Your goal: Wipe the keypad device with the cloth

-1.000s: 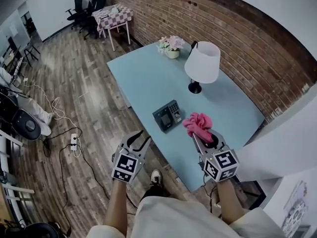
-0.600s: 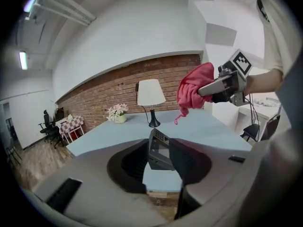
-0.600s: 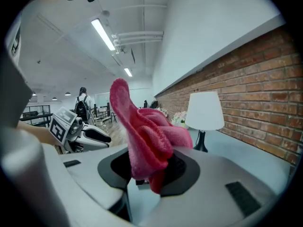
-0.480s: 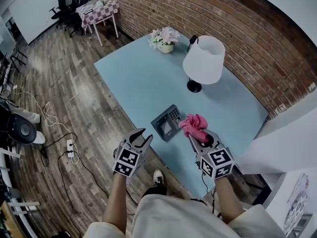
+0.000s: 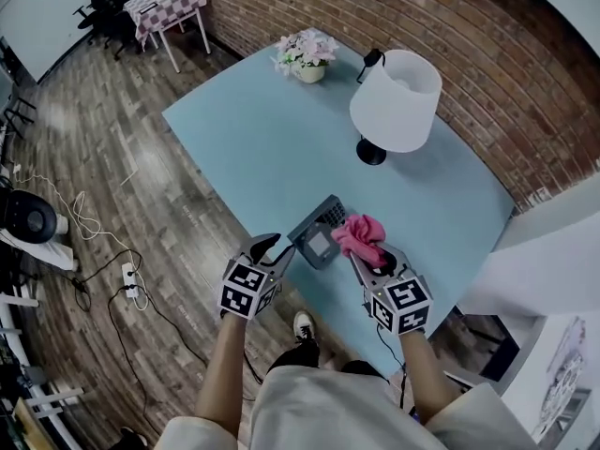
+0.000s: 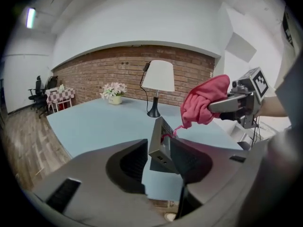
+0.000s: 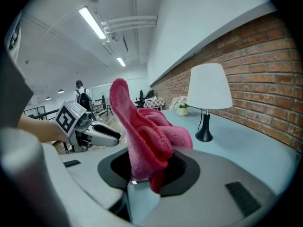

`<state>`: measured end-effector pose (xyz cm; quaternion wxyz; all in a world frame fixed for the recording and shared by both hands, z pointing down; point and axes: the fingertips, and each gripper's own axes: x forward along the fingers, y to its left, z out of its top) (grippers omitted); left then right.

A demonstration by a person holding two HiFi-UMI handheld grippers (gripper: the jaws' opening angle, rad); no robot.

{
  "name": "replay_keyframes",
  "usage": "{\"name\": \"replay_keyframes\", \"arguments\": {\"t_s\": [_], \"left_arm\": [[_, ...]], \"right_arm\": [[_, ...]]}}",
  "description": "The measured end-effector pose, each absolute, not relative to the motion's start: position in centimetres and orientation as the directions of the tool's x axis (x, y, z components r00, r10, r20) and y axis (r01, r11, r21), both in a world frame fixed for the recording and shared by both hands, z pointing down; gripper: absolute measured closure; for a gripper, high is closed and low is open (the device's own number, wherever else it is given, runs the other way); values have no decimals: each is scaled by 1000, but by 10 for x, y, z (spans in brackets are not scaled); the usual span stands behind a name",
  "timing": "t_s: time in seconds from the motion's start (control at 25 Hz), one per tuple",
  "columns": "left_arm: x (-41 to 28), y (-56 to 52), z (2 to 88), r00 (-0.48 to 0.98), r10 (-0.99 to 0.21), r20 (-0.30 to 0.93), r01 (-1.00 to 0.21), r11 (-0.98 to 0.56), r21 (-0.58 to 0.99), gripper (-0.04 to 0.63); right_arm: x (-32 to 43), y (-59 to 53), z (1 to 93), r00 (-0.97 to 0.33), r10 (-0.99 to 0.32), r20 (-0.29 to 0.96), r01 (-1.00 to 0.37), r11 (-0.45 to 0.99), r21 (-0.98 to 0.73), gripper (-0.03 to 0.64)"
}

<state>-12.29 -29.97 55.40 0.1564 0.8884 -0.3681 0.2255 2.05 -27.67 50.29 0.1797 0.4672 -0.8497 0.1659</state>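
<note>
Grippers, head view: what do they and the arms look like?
Left gripper and right gripper: grey bodies, curved jaws with dark pads, each with a cube of black-and-white square markers. Forearms bare below a pale top. The left jaws are opening, keypad device between them, ungripped.

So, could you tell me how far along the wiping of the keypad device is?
Done: the right gripper is clamped on the pink cloth. In hand: the cloth sits at the right side of the keypad device, while the left gripper, jaws opening, frames the device without pressing it. Left: the wiping strokes themselves.
</note>
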Motion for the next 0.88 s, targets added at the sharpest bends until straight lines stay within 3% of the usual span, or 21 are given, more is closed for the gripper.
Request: {"name": "replay_keyframes", "arguments": {"t_s": [0.52,0.88], "left_arm": [[-115,-313,593,701,-457,548,-672,-681,291,376],[-106,-311,603,737,-403,543,-627,-707,326,376]], "right_arm": [[3,-298,538,-493,-703,512,-853,506,-127,480],[-42,-292,546,-640,-601,479,-738,653,-168,479]]}}
